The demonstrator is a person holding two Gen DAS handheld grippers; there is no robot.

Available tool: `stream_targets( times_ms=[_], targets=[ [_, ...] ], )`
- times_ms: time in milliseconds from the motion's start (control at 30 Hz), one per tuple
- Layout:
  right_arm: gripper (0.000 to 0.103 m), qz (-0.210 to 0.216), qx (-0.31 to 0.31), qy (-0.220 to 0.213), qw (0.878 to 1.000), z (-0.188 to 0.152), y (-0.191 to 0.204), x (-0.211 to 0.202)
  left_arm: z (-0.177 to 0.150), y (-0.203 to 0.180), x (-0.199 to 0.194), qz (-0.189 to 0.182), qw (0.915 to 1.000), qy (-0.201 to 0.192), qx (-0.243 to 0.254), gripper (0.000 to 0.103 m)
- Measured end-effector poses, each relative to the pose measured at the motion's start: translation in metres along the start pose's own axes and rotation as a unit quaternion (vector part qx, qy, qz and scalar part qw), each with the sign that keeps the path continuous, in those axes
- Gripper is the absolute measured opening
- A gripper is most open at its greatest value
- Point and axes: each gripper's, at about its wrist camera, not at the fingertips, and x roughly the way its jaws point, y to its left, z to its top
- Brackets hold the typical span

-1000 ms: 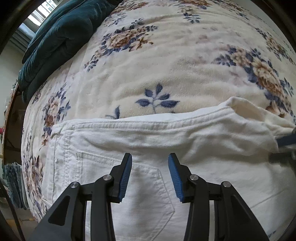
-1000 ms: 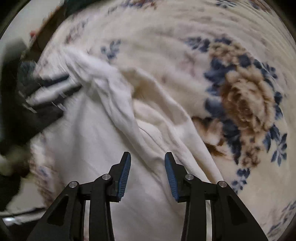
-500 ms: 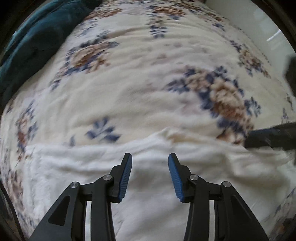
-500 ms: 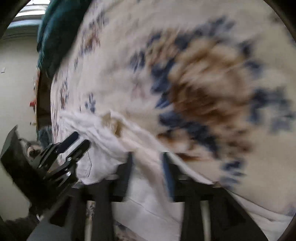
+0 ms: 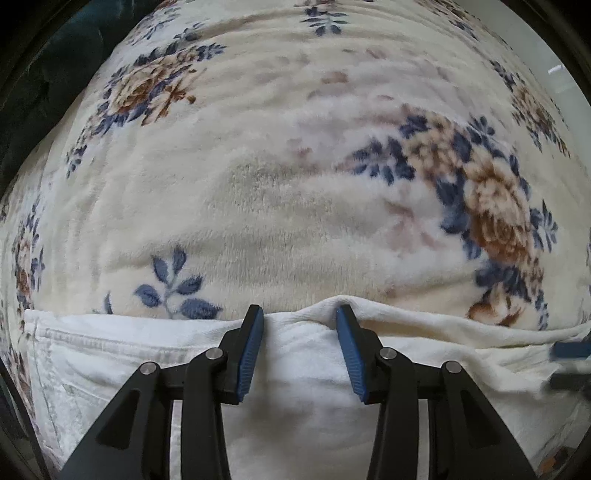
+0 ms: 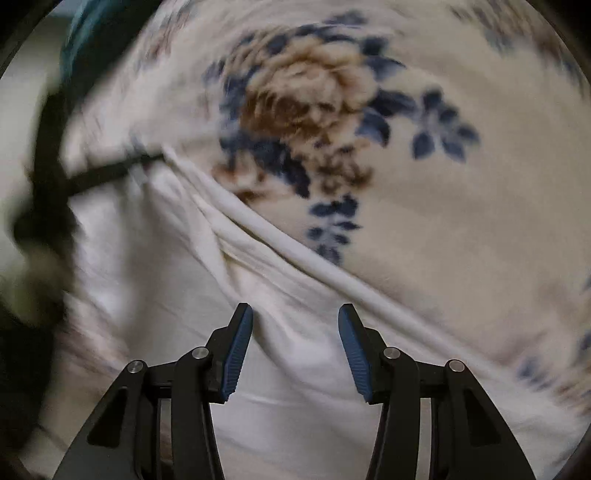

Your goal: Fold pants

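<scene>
Left wrist view, far left: dark teal bedding point(image 5: 33, 85) bunched at the frame's edge, beside the cream floral blanket point(image 5: 295, 177) covering the bed. Lower left: white pants point(image 5: 110, 354) lying flat on the blanket, stitched waistband and a pocket seam sharply visible here only. Centre: left gripper point(image 5: 299, 321) poised over the upper edge of the pants, blue pads point(image 5: 249, 354) set moderately apart, cloth seen between and beneath them but not pinched; top hem bulging up into a small ridge just by the right-hand pad. Further right: large brown and blue flower print on the blanket, then the plain pale wall at the upper corner. Far right edge: blue-tipped fingers of the right gripper point(image 5: 570, 363), blurred, low over a wrinkled part of the pants.

Right wrist view, far left: dark blurred shape of the left gripper point(image 6: 110, 171), its fingers reaching to a raised corner of the pants point(image 6: 295, 295); contact impossible to judge through the blur. Teal bedding point(image 6: 81, 33) again at upper left. Centre: a long rolled edge of the pants running diagonally down to the right, with soft folds below it, not seen from the other camera. Bottom centre: right gripper point(image 6: 295, 317) with pads parted to a medium gap, nothing clamped, white cloth lying under them. Right: floral blanket point(image 6: 461, 221), flower print smeared by motion.
</scene>
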Motion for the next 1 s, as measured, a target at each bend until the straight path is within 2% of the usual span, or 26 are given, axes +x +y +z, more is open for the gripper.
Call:
stream_targets(
  times_ms=[100,167,200,233,300,333,367,400,500,567,633,667,733,767,800,833,867,900,933,1000],
  targets=[
    [0.051,-0.03,-0.02,-0.013,0.999,-0.002,-0.003,-0.006,-0.005,-0.002,0.0,0.007,1.0,-0.003,0.005,0.04],
    [0.037,-0.047,-0.054,0.011,0.997,-0.005,0.002,0.004,-0.007,-0.003,0.0,0.01,0.9999,-0.004,0.005,0.04],
    [0.034,-0.069,-0.071,0.021,0.995,-0.009,0.005,0.009,-0.006,-0.003,0.0,0.011,0.9999,-0.004,0.005,0.04],
    [0.025,-0.105,-0.1,0.024,0.989,-0.01,0.013,0.016,-0.006,-0.003,0.0,0.012,0.9999,-0.005,0.004,0.04],
    [0.005,-0.137,-0.118,0.002,0.984,-0.012,0.023,0.017,-0.006,-0.004,-0.002,0.013,0.9999,-0.005,0.004,0.04],
    [0.003,-0.152,-0.118,-0.013,0.981,-0.012,0.03,0.017,-0.006,-0.003,-0.003,0.011,0.9999,-0.005,0.002,0.04],
    [0.003,-0.166,-0.119,-0.029,0.978,-0.013,0.036,0.014,-0.007,-0.002,-0.005,0.009,0.9999,-0.006,0.001,0.04],
    [0.003,-0.171,-0.106,-0.063,0.978,-0.014,0.039,-0.002,-0.007,-0.001,-0.006,0.007,1.0,-0.007,-0.001,0.04],
    [0.003,-0.148,-0.069,-0.103,0.981,-0.013,0.035,-0.026,-0.013,-0.001,-0.01,0.001,0.9999,-0.011,0.0,0.04],
    [0.003,-0.153,-0.055,-0.104,0.981,-0.01,0.023,-0.024,-0.015,0.002,-0.011,0.001,1.0,-0.007,0.001,0.04],
    [0.003,-0.167,-0.046,-0.084,0.981,-0.007,0.018,-0.002,-0.015,0.004,-0.011,-0.002,1.0,-0.005,-0.003,0.04],
    [0.003,-0.159,-0.024,-0.076,0.984,-0.002,0.011,0.003,-0.013,0.005,-0.011,-0.002,1.0,-0.006,-0.004,0.04],
    [0.005,-0.106,0.055,-0.038,0.992,0.011,-0.013,0.018,-0.007,0.008,-0.015,-0.004,0.9999,-0.009,-0.008,0.04],
    [0.008,-0.087,0.079,-0.034,0.993,0.015,-0.021,0.017,-0.005,0.012,-0.02,-0.004,0.9998,-0.015,-0.016,0.04],
    [0.018,-0.077,0.1,-0.039,0.991,0.017,-0.027,0.011,-0.005,0.017,-0.027,0.007,0.9994,-0.023,-0.025,0.04],
    [0.028,-0.086,0.1,-0.052,0.99,0.015,-0.027,0.003,-0.004,0.021,-0.032,0.013,0.999,-0.03,-0.031,0.04],
    [0.032,-0.102,0.092,-0.065,0.988,0.015,-0.025,-0.008,-0.004,0.029,-0.039,0.014,0.9982,-0.038,-0.043,0.04],
    [0.041,-0.121,0.079,-0.08,0.986,0.013,-0.018,-0.019,-0.005,0.036,-0.045,0.012,0.9974,-0.043,-0.057,0.04],
    [0.043,-0.129,0.07,-0.092,0.985,0.009,-0.01,-0.028,-0.007,0.044,-0.051,0.008,0.9963,-0.047,-0.072,0.04],
    [0.043,-0.092,0.04,-0.106,0.989,0.004,0.019,-0.04,-0.012,0.055,-0.057,0.012,0.9947,-0.049,-0.09,0.04]
  ],
)
